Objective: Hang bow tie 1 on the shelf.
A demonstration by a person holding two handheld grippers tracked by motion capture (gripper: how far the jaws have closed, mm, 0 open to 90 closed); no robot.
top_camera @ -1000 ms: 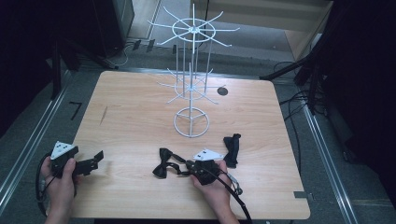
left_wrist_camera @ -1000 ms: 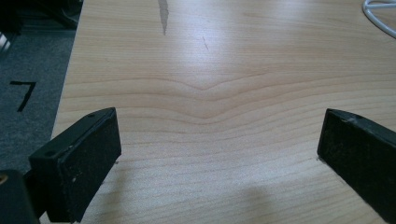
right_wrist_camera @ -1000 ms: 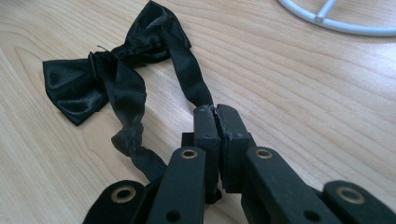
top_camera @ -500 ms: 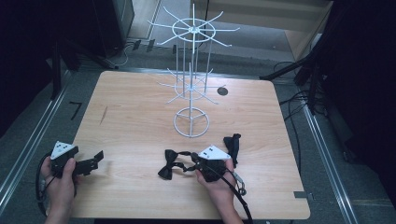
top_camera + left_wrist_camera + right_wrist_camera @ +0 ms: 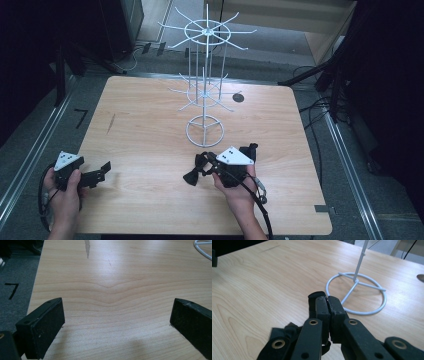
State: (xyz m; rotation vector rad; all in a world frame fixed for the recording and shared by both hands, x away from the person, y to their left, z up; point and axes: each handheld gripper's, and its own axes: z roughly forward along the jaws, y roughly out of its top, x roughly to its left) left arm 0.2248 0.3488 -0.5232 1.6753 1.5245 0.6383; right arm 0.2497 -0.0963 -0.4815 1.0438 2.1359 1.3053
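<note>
Black bow tie (image 5: 196, 170) low over the near middle of the wooden table (image 5: 150, 135), just in front of the white wire rack (image 5: 205, 100), pinched between the pressed-together jaws of the right gripper (image 5: 327, 305), gripped from behind by the right hand (image 5: 239, 192) with its forearm coming in from the near edge. Left gripper (image 5: 102, 170) at the near left corner, held level in the left hand (image 5: 62, 192), jaws spread wide over bare wood. Black "7" (image 5: 11, 290) marked on the grey floor (image 5: 15, 282) beside the table, dark room around.
</note>
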